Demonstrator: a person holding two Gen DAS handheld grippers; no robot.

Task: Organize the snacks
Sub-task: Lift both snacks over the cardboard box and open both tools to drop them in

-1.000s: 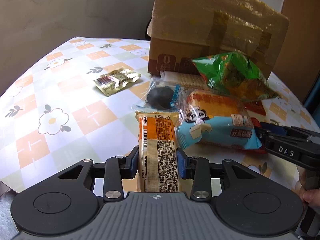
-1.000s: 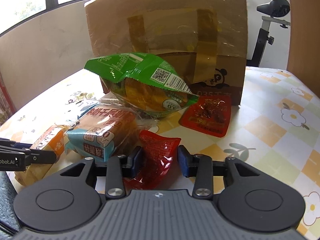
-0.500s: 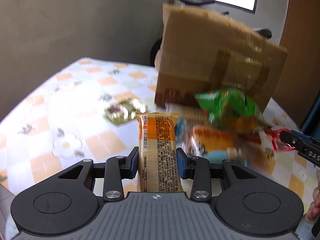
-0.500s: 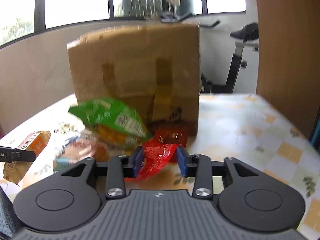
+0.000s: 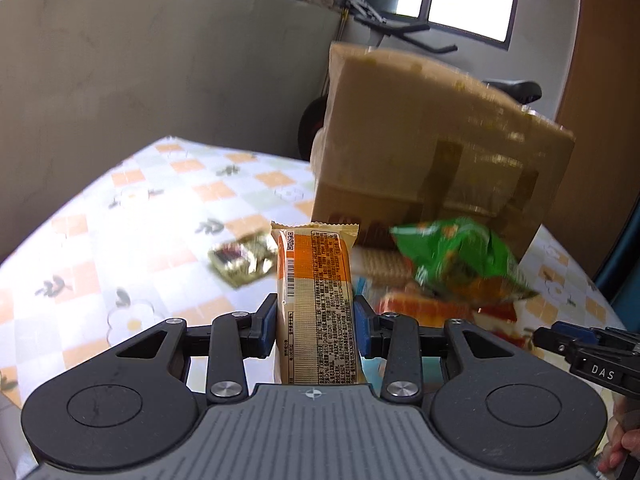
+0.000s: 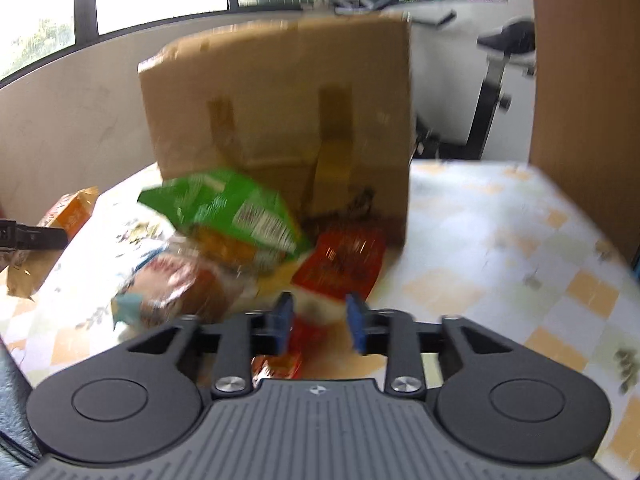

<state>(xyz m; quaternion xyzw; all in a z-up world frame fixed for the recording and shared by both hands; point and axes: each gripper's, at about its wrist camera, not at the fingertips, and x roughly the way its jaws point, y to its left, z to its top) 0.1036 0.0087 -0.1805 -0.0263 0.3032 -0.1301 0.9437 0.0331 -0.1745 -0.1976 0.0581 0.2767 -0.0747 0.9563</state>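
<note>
Left wrist view: left gripper (image 5: 315, 330) clamps the orange snack bar (image 5: 316, 304) across its middle; it looks light, fairly stiff, crinkly. Right gripper (image 6: 320, 322) has its jaws parted, a red packet (image 6: 296, 346) loose between them. Beyond, the cardboard box (image 6: 280, 120) stands closed, contents hidden.

Ahead of me the cardboard box (image 6: 280, 120) stands tall and blocks the far side of the tabletop (image 6: 500, 248). In front of it a heap bars my middle path: green bag (image 6: 224, 212), bread packet (image 6: 180, 284) and red pouch (image 6: 344, 260), blurred, seemingly touching. To my right of the box the checked cloth lies bare. On my left, past the small gold packet (image 5: 240, 258), there is room.
</note>
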